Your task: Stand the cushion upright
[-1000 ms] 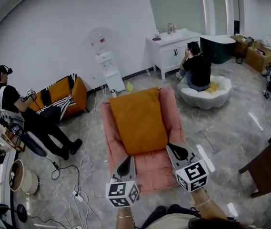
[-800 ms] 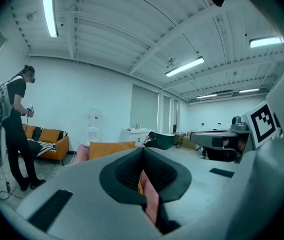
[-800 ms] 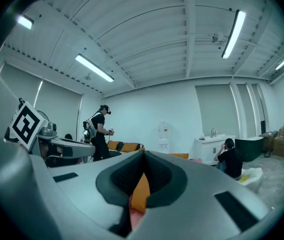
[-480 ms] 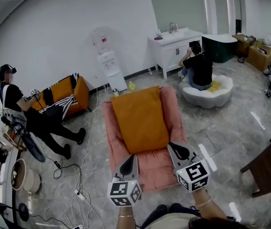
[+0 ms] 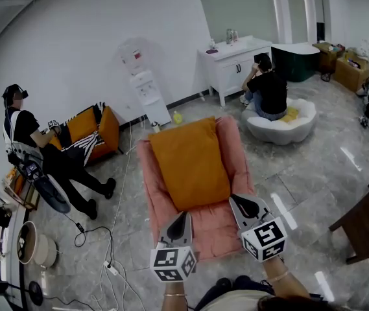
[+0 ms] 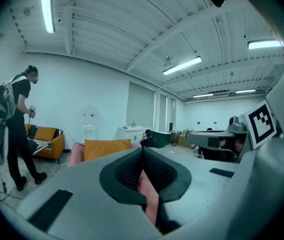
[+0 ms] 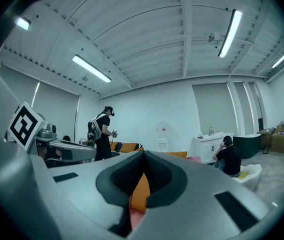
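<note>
one cushion point(image 5: 189, 162), one lounger point(image 5: 211, 230), two tongs point(image 5: 180, 215) point(image 5: 238, 199)

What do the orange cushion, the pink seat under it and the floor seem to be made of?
Orange cushion: probably woven fabric over soft filling; matte, with rounded, slightly sagging edges.
Pink seat: likely padded plush or velvet-like fabric; matte, with soft bulging sides. The exact cloth is unclear.
Floor: glossy grey stone or marble-look tile, with pale veins and light reflections.

An orange cushion point(image 5: 189, 164) on a pink lounger point(image 5: 203, 229). Behind, an orange couch point(image 5: 108, 129) bears a black-and-white striped throw point(image 5: 83, 146); the floor point(image 5: 301, 173) is grey, marbled.
</note>
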Action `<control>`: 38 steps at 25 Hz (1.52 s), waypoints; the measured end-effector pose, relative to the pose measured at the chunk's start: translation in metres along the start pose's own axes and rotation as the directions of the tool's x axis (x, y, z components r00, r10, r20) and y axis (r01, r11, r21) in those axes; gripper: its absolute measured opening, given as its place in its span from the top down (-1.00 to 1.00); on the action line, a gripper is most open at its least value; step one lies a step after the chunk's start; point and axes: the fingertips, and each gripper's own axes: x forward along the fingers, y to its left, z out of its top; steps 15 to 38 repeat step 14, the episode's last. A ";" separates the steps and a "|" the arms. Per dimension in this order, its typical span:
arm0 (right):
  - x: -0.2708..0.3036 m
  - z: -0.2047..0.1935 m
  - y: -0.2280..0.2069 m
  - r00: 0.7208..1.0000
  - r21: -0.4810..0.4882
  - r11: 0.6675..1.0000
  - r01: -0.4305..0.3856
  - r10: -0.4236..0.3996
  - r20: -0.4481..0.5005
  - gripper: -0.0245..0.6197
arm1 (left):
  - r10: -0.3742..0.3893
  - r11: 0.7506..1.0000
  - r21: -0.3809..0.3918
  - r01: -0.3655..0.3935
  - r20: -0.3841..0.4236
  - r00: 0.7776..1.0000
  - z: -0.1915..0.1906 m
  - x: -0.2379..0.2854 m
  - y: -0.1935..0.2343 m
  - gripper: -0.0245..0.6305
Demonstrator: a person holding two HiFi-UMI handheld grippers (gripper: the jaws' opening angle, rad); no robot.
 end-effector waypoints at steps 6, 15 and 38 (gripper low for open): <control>0.006 -0.006 0.002 1.000 0.008 1.000 0.007 -0.007 -0.004 0.91 | -0.007 1.000 -0.002 0.007 -0.005 1.000 -0.004 0.002 0.006 0.87; 0.012 -0.013 0.010 1.000 0.008 1.000 0.008 -0.008 -0.011 0.91 | -0.006 1.000 -0.003 0.006 -0.015 1.000 -0.012 -0.001 0.017 0.87; 0.012 -0.013 0.010 1.000 0.008 1.000 0.008 -0.008 -0.011 0.91 | -0.006 1.000 -0.003 0.006 -0.015 1.000 -0.012 -0.001 0.017 0.87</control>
